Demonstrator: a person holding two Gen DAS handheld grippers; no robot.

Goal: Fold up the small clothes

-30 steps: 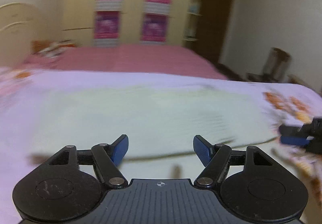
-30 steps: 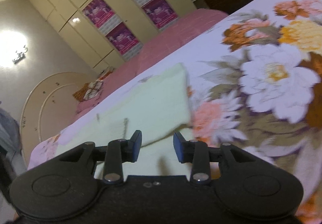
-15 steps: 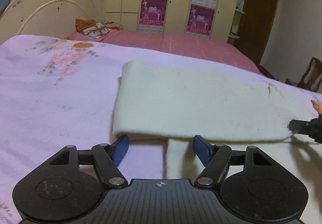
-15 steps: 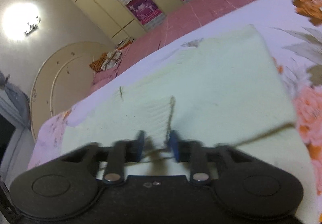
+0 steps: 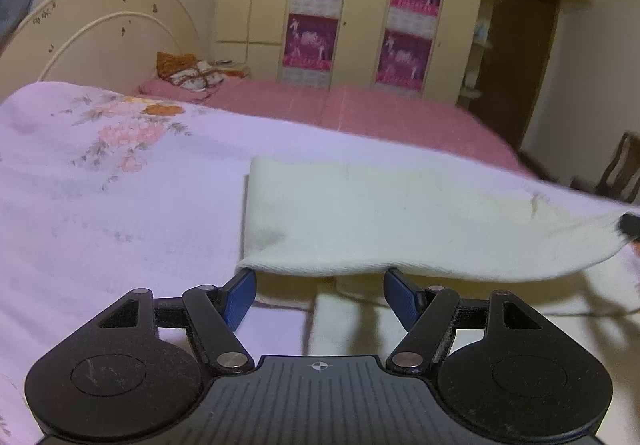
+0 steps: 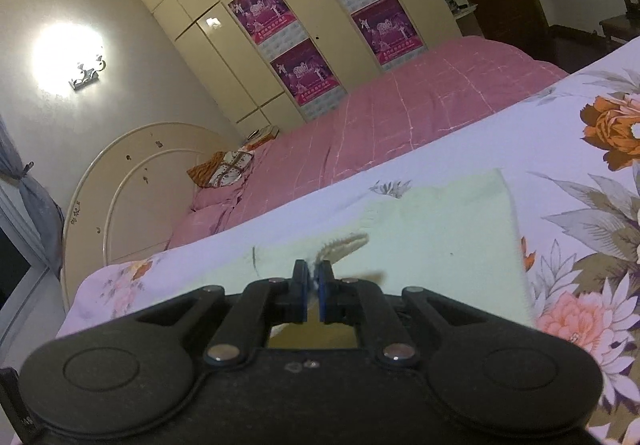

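Observation:
A pale cream garment (image 5: 400, 221) lies folded on the flowered bedsheet (image 5: 120, 181). In the left wrist view its near edge hangs lifted just beyond my left gripper (image 5: 320, 295), which is open and empty, with blue pads either side of the fold's corner. My right gripper (image 6: 314, 295) is shut on a pinch of the garment (image 6: 432, 245), its ribbed edge bunched just beyond the fingertips. The right gripper's dark tip shows at the right edge of the left wrist view (image 5: 630, 223), holding the cloth's far end up.
A pink bed (image 5: 360, 113) with a cream headboard (image 5: 100, 33) stands behind. A cream wardrobe (image 5: 360, 5) with purple posters lines the back wall. A wooden chair (image 5: 620, 169) stands at the right. A bright wall lamp (image 6: 68, 53) glares in the right wrist view.
My right gripper has closed on the garment's edge and lifted it. My left gripper has swung left to the fold's left corner and stayed open.

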